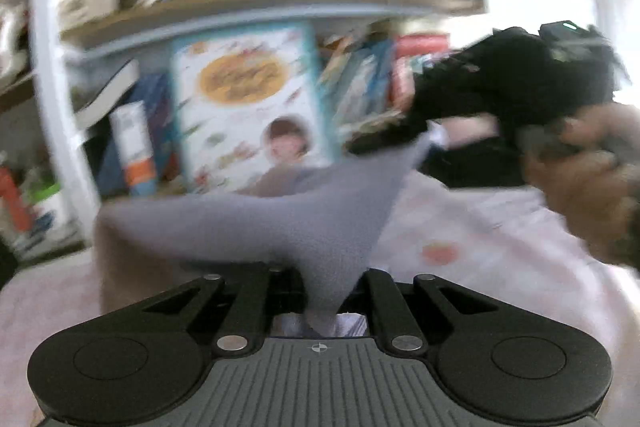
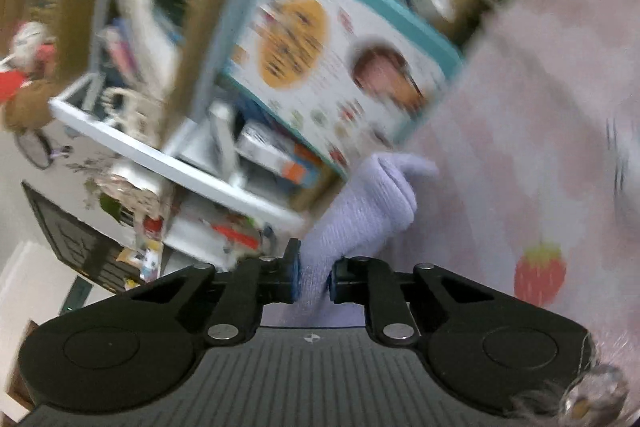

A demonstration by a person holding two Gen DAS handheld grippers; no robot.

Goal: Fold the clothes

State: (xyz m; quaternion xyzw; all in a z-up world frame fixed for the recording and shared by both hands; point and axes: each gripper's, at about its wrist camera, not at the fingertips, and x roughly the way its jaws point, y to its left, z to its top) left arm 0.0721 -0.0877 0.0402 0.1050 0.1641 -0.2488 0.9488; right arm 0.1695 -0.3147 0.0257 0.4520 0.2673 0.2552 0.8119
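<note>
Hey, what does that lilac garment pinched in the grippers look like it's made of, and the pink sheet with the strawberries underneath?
The lilac garment looks like a soft matte knit, likely cotton or a blend: fine ribbing shows along it, and it bunches where the right gripper pinches it. The pink sheet looks like thin printed woven fabric, matte, with a flat strawberry print; blur leaves the fibre open.
</note>
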